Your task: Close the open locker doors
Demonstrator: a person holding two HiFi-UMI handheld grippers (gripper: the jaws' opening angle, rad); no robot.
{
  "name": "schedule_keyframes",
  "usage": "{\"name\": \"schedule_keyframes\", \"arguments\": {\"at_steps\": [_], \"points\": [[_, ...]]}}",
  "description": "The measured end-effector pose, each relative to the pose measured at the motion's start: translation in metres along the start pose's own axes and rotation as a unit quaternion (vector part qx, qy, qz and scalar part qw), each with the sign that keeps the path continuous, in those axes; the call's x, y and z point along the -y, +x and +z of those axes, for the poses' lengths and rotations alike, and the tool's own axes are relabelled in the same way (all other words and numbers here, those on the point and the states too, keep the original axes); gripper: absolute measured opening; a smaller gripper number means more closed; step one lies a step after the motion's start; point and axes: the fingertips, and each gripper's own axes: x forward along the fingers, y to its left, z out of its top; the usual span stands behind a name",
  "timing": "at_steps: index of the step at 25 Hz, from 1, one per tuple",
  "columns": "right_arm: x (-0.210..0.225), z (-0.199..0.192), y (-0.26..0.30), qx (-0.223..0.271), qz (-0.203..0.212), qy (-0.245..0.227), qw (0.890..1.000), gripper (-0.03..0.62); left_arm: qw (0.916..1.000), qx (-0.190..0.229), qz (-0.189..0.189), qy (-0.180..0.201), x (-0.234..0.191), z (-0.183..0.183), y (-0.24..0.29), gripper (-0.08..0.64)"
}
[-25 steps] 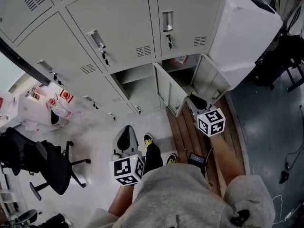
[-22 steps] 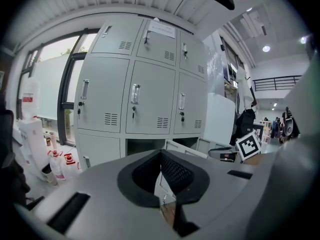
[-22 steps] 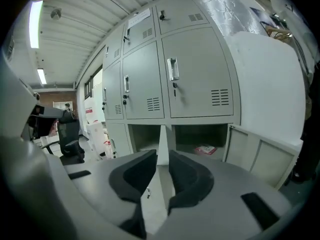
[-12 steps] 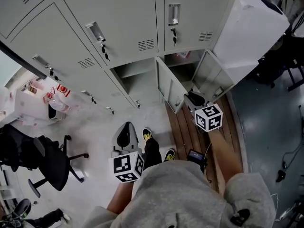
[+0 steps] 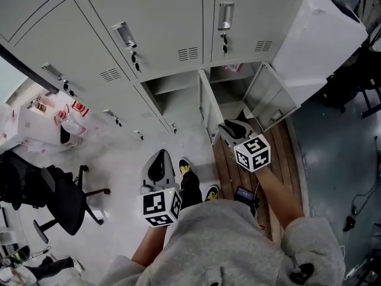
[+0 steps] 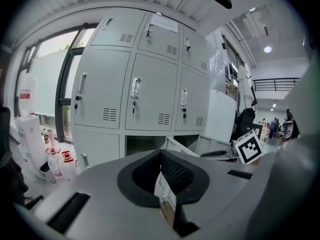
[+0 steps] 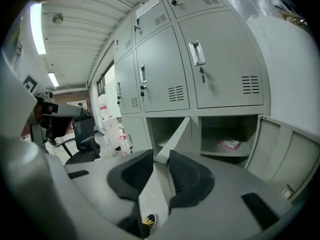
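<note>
Lockers (image 5: 155,16) in grey steel fill the top of the head view. Every door is shut except two in the bottom row. The middle door (image 5: 206,109) juts straight out toward the person, edge-on between the two open compartments. The right-hand door (image 5: 269,100) is swung wide to the right.

The right gripper (image 5: 229,128) is at the free end of the middle door. In the right gripper view its jaws stand apart, with the door's top corner and free edge running between them. Whether the pads press on the metal cannot be told. The left gripper (image 5: 159,158) hangs low over the floor, well back from the lockers. Its jaws are parted by only a narrow slot, with nothing in it.

The step in hand looks like the first closure, that of the middle door. Judging by the hinge at the partition, the next move calls for carrying the free edge leftward and in until the door sits flush. The jaws would need to come off the edge before it meets the frame. The right-hand door would follow.

A small packet (image 7: 229,144) lies in the right compartment, and it looks set far enough back not to foul that door.
</note>
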Motion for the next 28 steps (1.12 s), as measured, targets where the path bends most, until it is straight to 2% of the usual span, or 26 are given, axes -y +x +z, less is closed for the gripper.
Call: {"name": "schedule_keyframes", "arguments": {"at_steps": [8, 13, 28], "points": [[-0.043, 0.006, 0.03, -0.002, 0.049, -0.012, 0.999, 0.117, 0.9997, 0.0, 0.025, -0.005, -0.019, -0.002, -0.01, 0.01], [-0.075, 0.014, 0.06, -0.008, 0.075, -0.044, 0.996, 0.103, 0.9988, 0.001, 0.048, -0.012, -0.037, -0.005, -0.018, 0.011], [-0.122, 0.045, 0.148, 0.0, 0.102, -0.038, 0.994, 0.084, 0.9939, -0.003, 0.104, -0.037, -0.095, -0.009, -0.023, 0.011]]}}
